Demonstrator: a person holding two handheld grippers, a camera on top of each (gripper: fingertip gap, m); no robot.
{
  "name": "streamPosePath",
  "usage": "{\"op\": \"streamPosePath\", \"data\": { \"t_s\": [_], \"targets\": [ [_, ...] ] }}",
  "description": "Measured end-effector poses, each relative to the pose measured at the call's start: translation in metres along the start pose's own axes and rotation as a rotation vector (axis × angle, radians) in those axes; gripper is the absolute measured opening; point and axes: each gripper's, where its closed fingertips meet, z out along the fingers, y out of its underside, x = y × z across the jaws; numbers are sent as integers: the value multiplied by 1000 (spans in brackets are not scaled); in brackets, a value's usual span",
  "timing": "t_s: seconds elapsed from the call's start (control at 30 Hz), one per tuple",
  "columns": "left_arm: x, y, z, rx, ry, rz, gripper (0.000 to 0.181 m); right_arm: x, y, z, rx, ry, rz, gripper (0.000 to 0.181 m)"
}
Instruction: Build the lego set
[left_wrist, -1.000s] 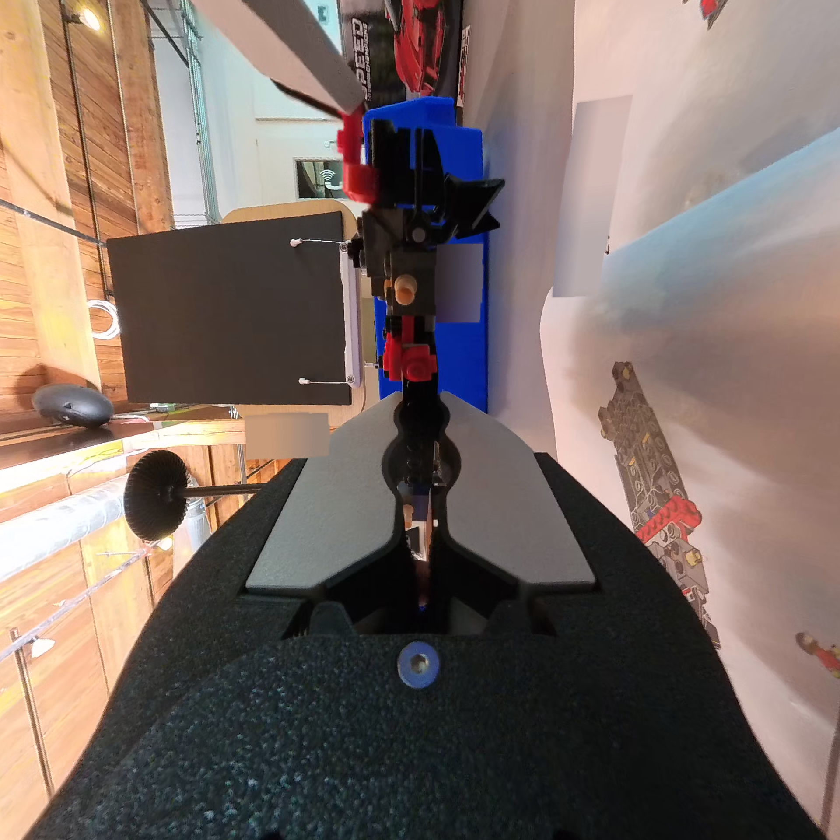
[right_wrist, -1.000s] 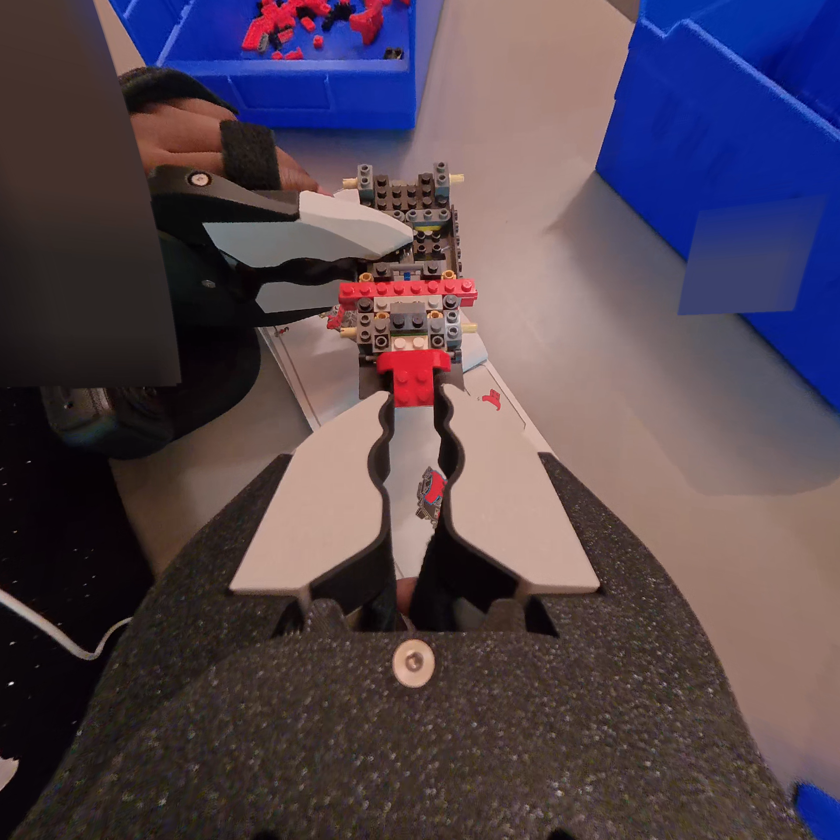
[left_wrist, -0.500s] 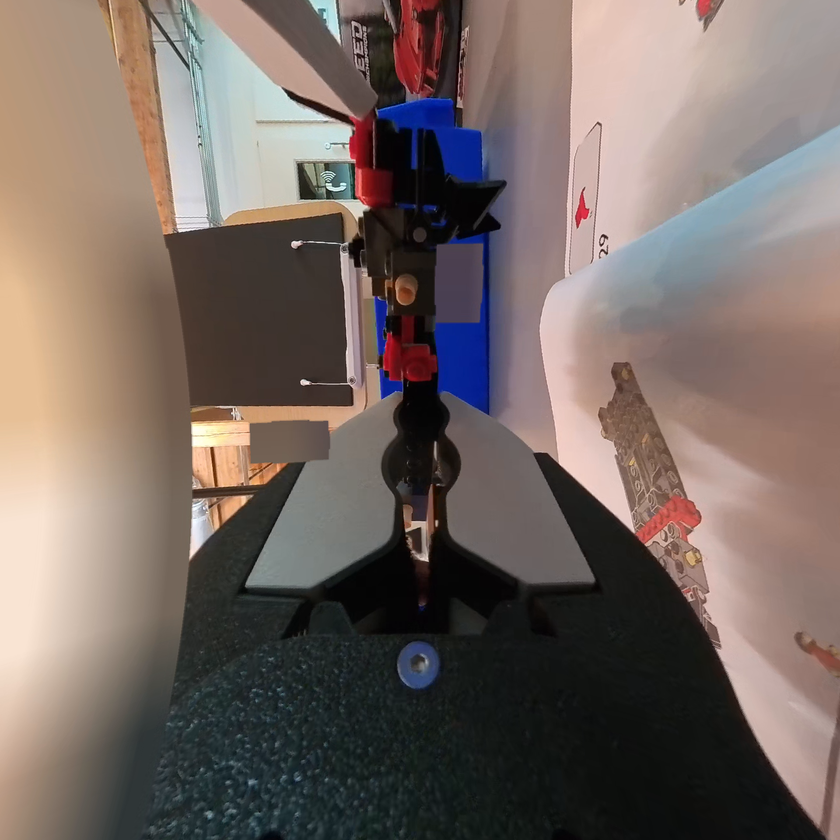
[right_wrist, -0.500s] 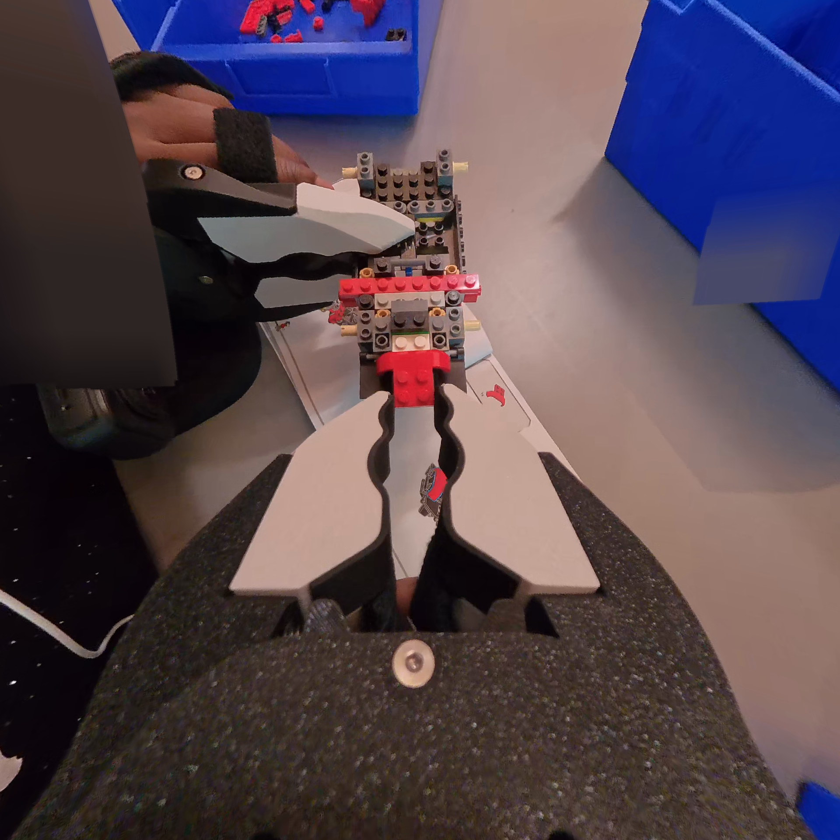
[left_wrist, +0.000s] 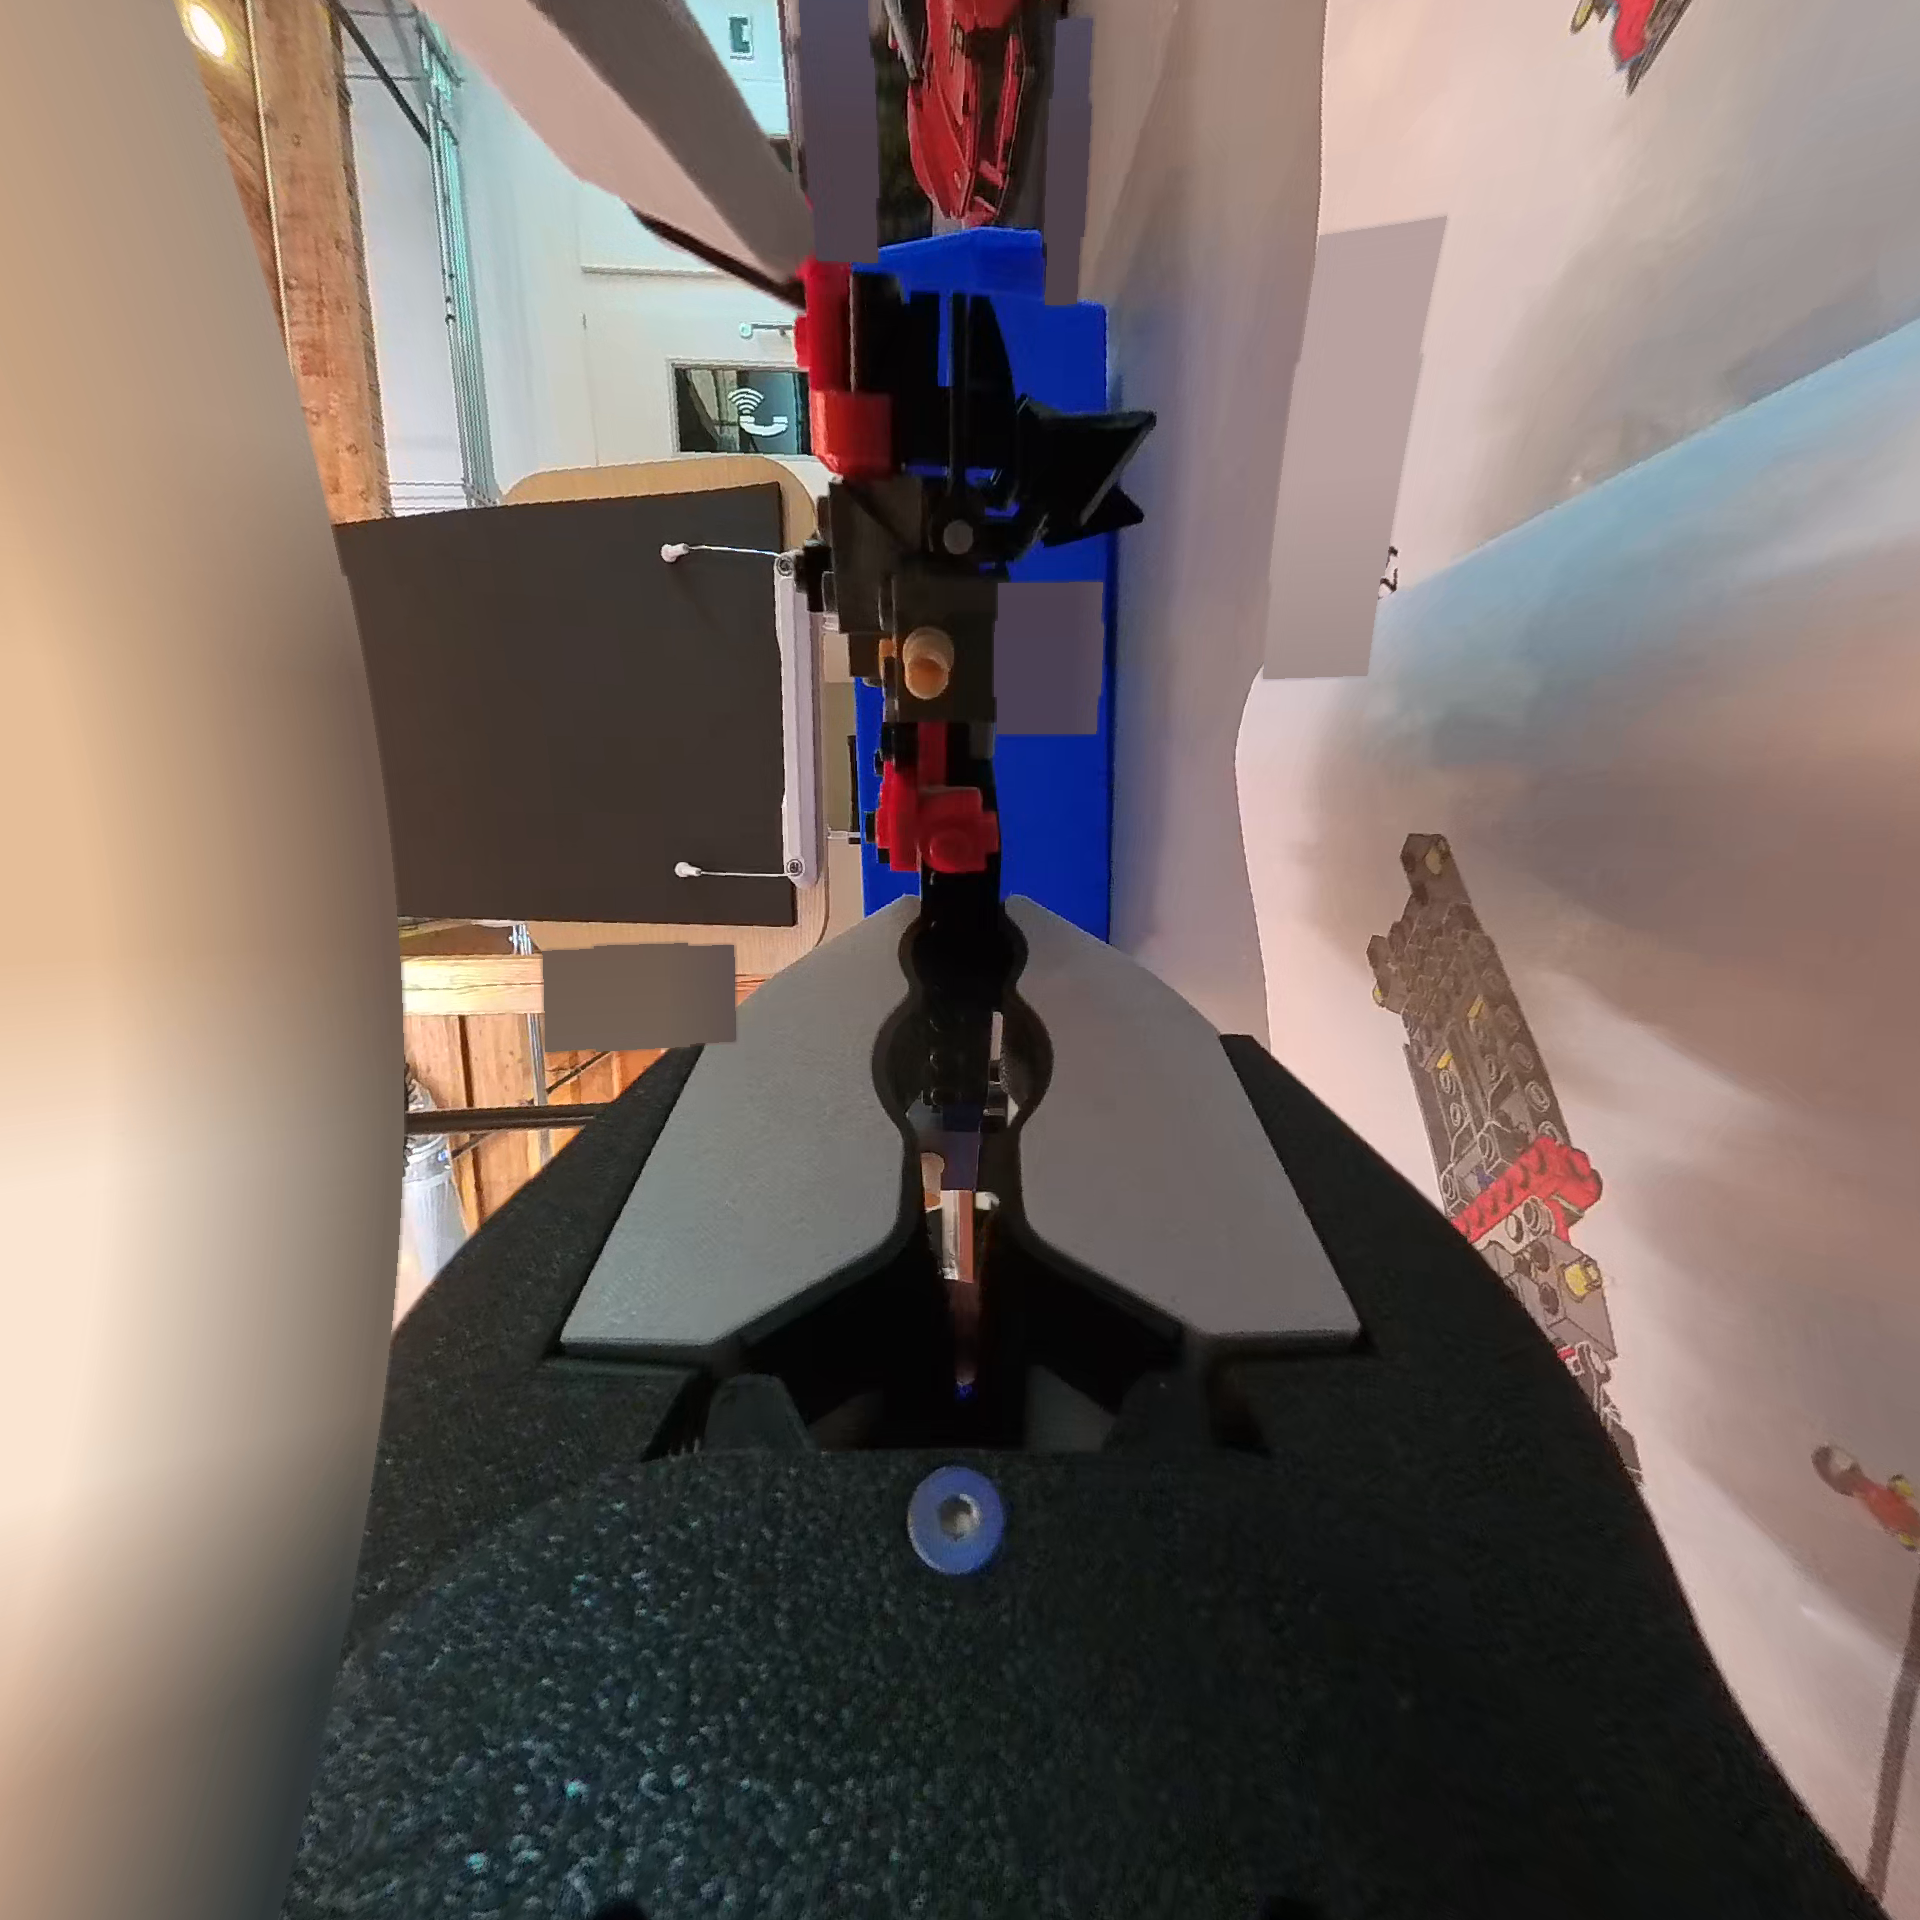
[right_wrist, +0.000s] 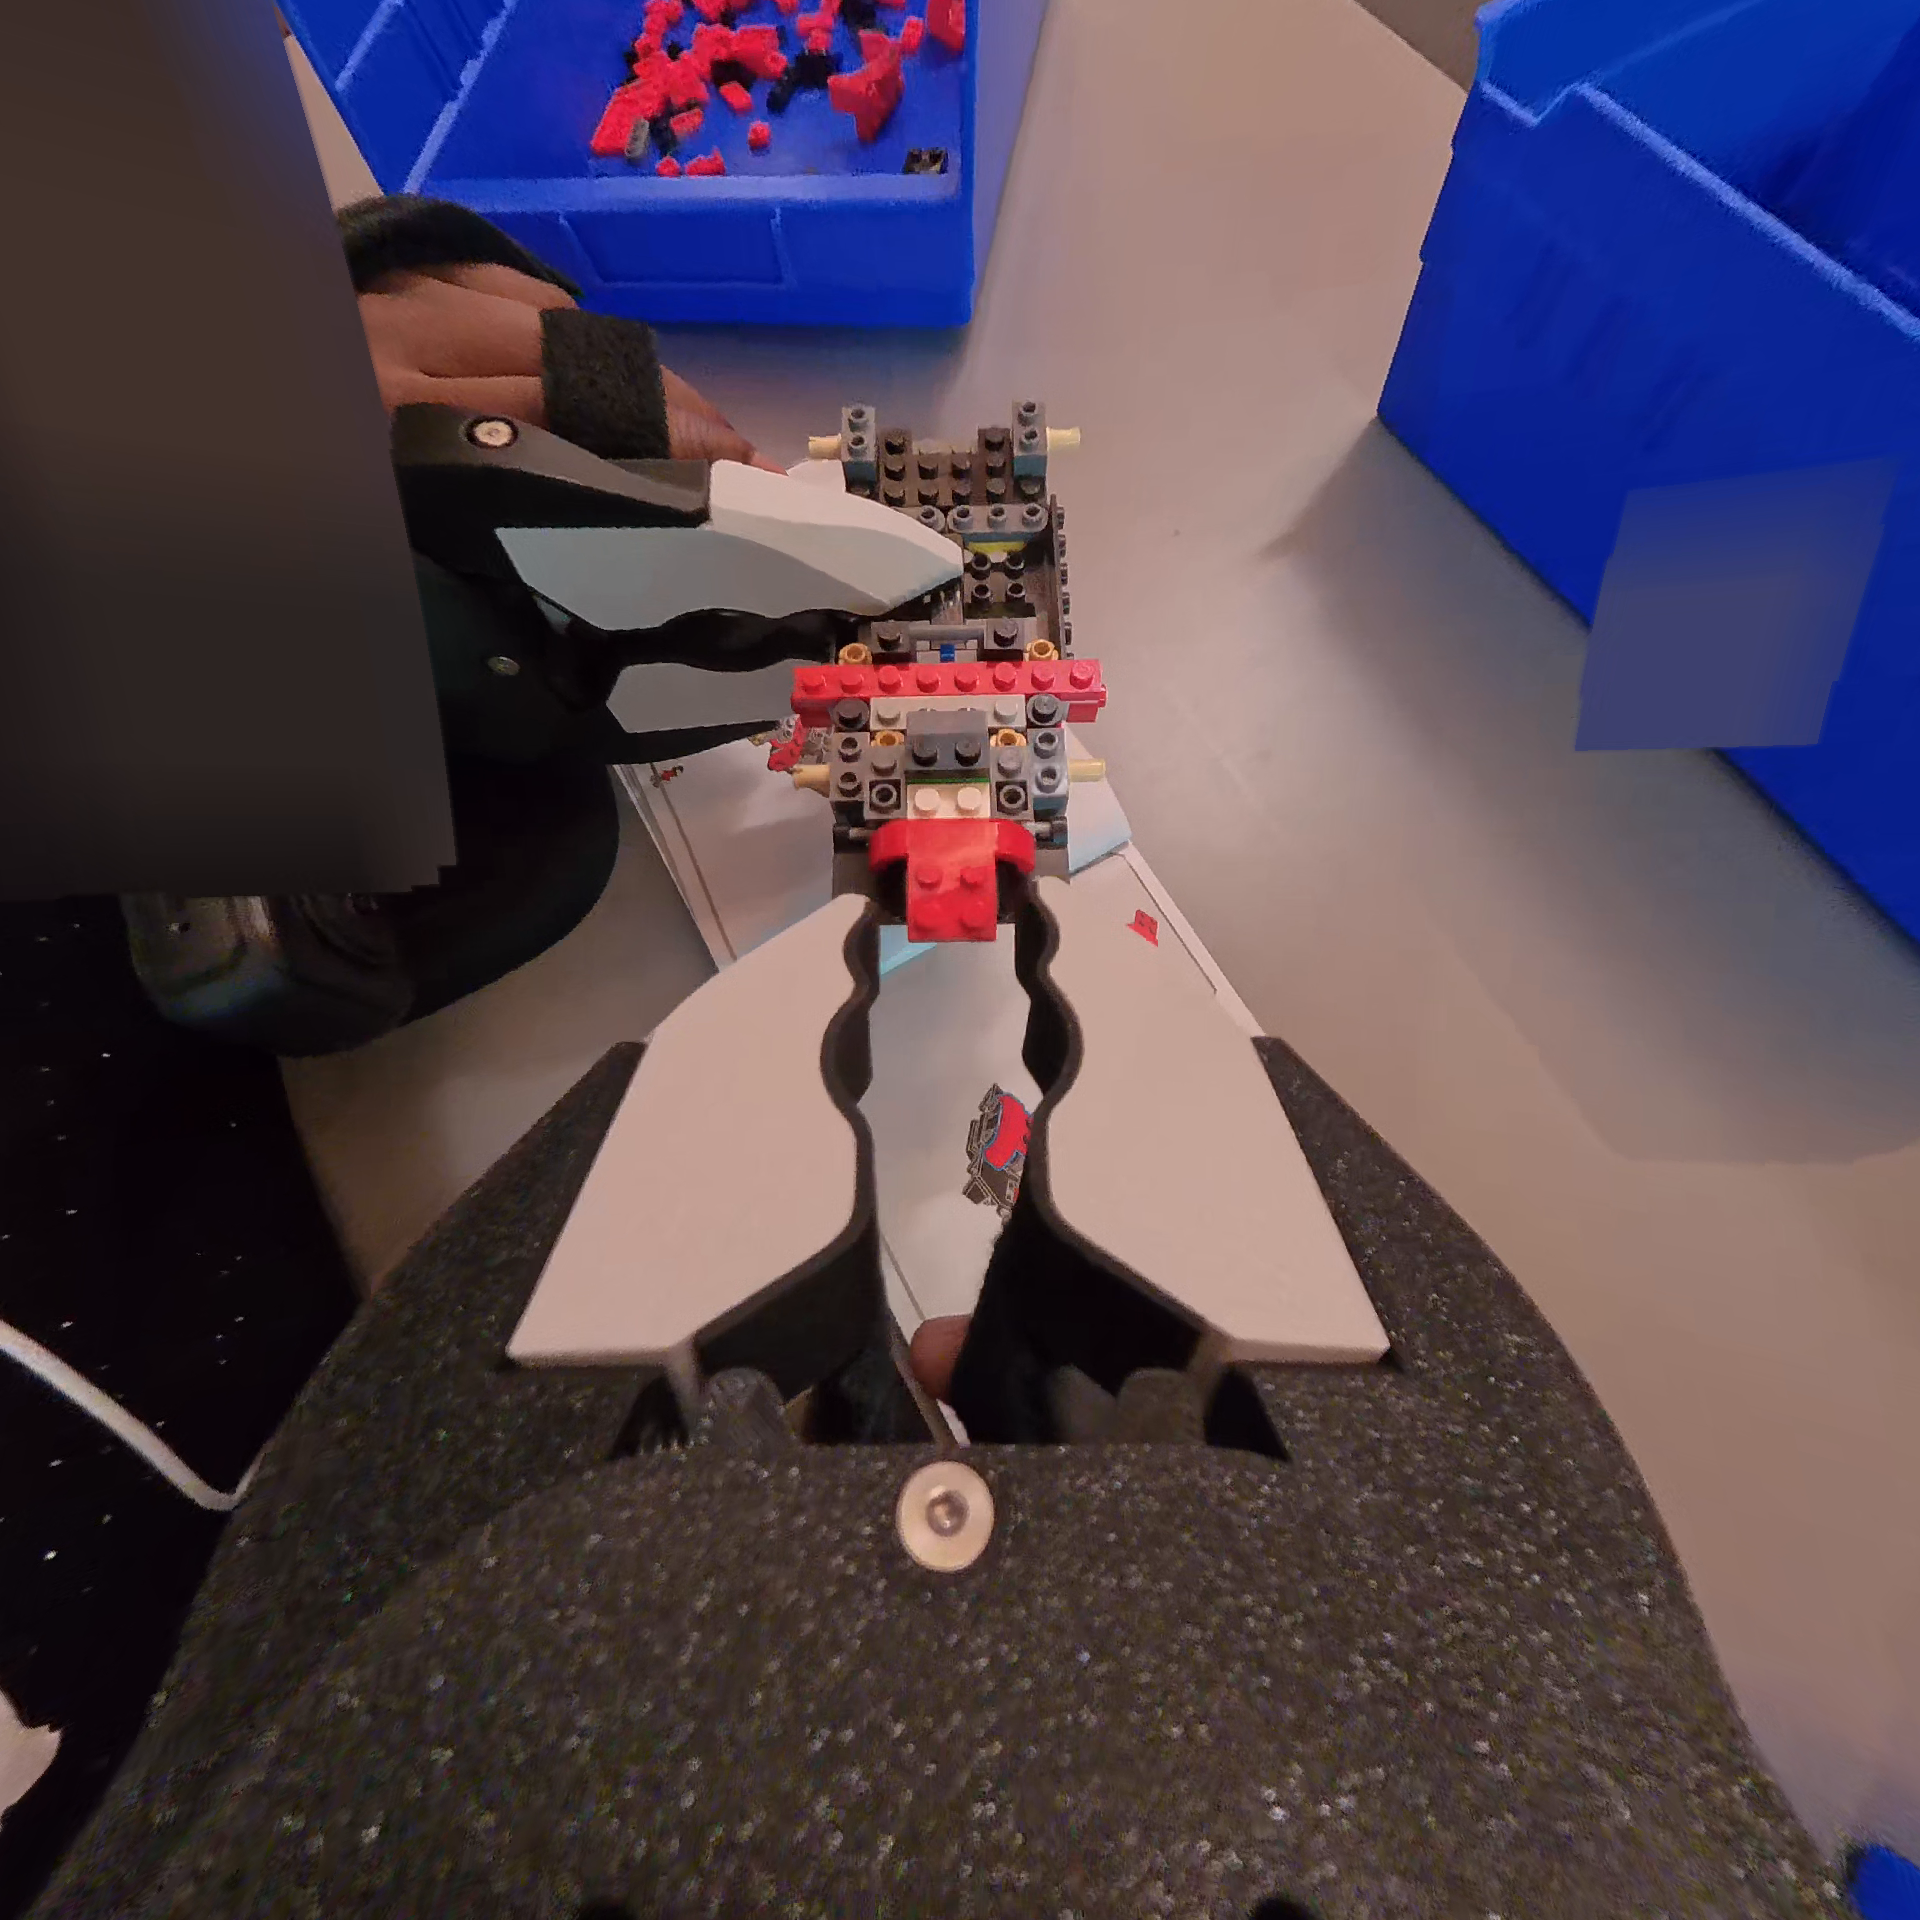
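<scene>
Left gripper (right_wrist: 821, 665) stays clamped on the lego chassis (right_wrist: 961, 623), gripping its 9 o'clock flank above the instruction booklet (right_wrist: 1122, 935). Right gripper (right_wrist: 945, 914) pinches the red piece (right_wrist: 951, 878) at the chassis's 6 o'clock end; since a second ago that piece sits tighter against the plates, so seating looks nearly finished.

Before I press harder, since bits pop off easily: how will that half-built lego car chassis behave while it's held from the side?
The lego car chassis looks stiff along its length but probably fragile: many small stacked plates. The left gripper clamps it by one side only, so a push from the red brick in the right gripper could twist it. Side pegs likely snag.
</scene>
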Motion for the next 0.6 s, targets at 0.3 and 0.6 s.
{"op": "streamPosePath", "data": {
  "t_s": [0.3, 0.6],
  "targets": [
    [-1, 0, 0, 30, 23, -75, 8, -8, -14, -37, 300, -80, -298, 40],
    [-19, -3, -1, 110, 9, -140, 8, 2, 3, -50, 509, -70, -324, 34]
  ]
}}
